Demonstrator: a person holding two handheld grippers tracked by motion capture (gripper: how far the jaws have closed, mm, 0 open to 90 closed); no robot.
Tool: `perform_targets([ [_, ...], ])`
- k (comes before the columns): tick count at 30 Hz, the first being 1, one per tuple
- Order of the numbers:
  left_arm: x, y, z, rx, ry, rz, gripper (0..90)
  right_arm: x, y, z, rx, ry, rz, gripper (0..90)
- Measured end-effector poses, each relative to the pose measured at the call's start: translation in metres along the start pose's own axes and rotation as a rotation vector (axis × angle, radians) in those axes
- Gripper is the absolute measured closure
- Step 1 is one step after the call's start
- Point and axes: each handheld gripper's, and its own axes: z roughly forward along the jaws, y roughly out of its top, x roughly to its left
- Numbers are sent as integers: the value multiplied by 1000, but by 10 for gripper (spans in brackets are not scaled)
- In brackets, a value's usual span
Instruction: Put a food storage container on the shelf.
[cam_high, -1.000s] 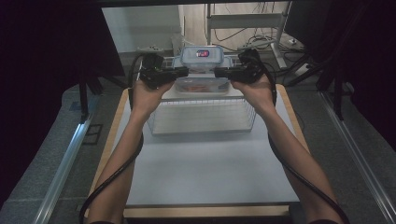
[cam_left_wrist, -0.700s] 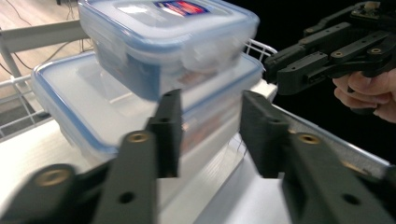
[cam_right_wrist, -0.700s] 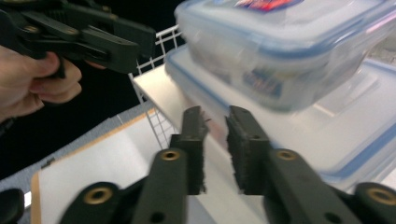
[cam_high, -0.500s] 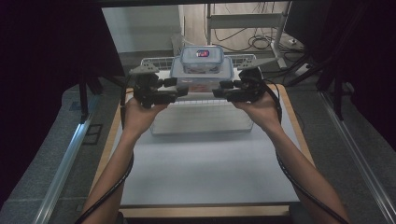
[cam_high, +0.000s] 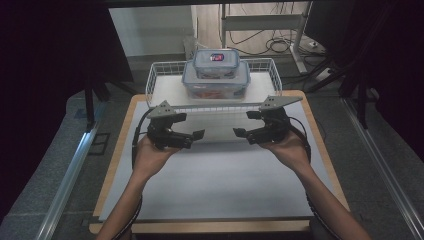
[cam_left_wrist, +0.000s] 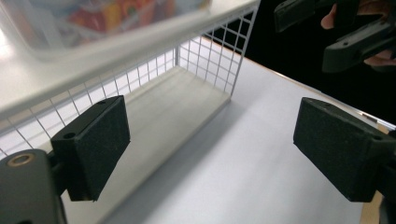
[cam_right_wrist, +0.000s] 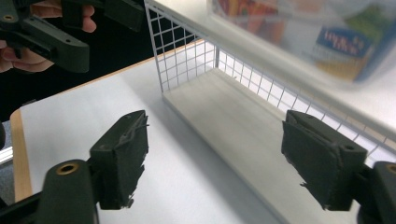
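Facing one wire rack (cam_high: 160, 75), two stacked containers (cam_high: 216, 74), two open claws (cam_high: 199, 135).

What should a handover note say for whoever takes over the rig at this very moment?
Left gripper: open, empty, over the table.
Right gripper: open, empty, facing the left one.
Things: small container stacked on large container, both on top of the white wire rack at the table's far edge.
Done: both containers sit stacked on the rack.
Left: nothing visibly pending; check that the stack sits steady.

two stacked food boxes (cam_high: 216, 79), one wire rack (cam_high: 159, 75), two tools (cam_high: 200, 135).
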Motion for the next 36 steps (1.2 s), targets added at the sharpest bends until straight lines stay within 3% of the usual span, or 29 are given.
perform_targets([
  [6, -12, -24, -5, 17, 26, 2, 79, 4, -25, -13, -12, -4, 38, 160],
  [11, -21, -50, -12, 36, 58, 2, 57, 6, -57, -23, -13, -41, 79, 135],
  [18, -29, -94, -20, 68, 123, -12, 29, 9, -100, -35, -19, -85, 113, 86],
  [22, -32, -122, -24, 69, 181, 0, 24, 9, -127, -36, -2, -107, 125, 75],
  [28, -30, -161, -28, 128, 268, -15, 21, 8, -162, -29, 81, -157, 93, 64],
  [32, -21, -175, -26, 182, 318, -14, 22, 5, -178, -23, 124, -195, 75, 67],
  [36, -15, -175, -28, 142, 311, -51, 22, 2, -181, -20, 134, -182, 104, 66],
])
